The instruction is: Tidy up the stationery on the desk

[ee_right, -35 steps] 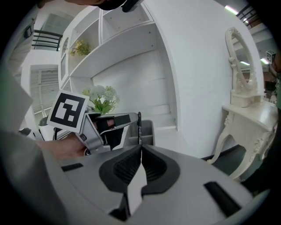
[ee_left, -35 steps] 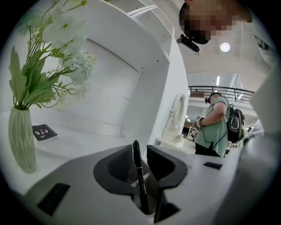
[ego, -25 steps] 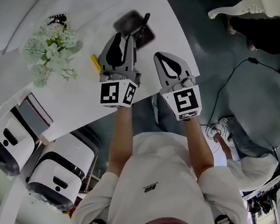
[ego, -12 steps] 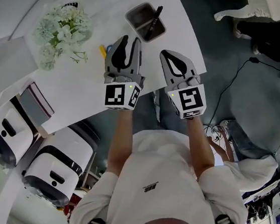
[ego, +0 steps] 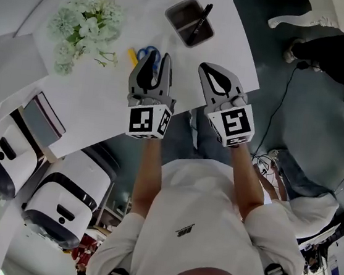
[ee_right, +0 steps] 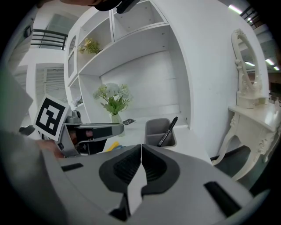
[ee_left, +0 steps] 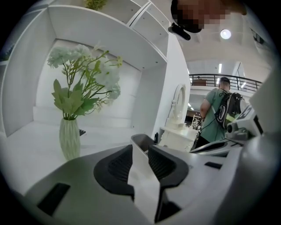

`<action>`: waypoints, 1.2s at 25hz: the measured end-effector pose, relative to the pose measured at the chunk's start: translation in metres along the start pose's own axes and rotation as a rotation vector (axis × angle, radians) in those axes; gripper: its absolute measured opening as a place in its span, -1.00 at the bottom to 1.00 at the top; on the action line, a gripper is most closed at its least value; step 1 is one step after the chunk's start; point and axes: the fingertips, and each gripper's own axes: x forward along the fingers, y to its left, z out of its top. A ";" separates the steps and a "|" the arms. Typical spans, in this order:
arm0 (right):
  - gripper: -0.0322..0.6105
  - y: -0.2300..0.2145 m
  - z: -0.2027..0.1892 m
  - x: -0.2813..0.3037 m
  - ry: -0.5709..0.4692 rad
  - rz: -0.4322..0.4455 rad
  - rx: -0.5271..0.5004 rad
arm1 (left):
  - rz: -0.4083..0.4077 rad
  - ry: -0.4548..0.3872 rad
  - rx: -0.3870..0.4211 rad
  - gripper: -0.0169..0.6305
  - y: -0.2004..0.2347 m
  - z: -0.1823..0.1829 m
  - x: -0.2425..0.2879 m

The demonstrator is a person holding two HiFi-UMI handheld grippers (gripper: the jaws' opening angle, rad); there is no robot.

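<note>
The white desk (ego: 101, 106) is ending at its near edge just under both grippers, with open surface stretching left toward one vase of flowers (ego: 87, 20). One grey holder (ego: 182, 13) is sitting near the far-right edge, containing one black pen (ego: 202, 20). One pair of blue scissors (ego: 148, 52) and one yellow item (ego: 133, 57) are lying just ahead of the left gripper (ego: 156, 63), whose jaws are standing slightly apart with nothing between them. The right gripper (ego: 212, 76), jaws pressed together on nothing, is hovering beside it, both forearms reaching forward.

No words or numbers can be read. The small dark print on the white shirt (ego: 186, 230) is too tiny to make out.
</note>
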 end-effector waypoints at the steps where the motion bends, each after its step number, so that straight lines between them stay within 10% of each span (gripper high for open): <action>1: -0.91 0.002 -0.001 0.002 0.001 0.003 -0.004 | 0.008 0.006 0.000 -0.95 0.004 -0.002 -0.002; 30: -0.91 0.062 -0.005 0.057 0.072 0.148 -0.052 | 0.232 0.220 -0.064 -0.95 0.111 -0.068 -0.025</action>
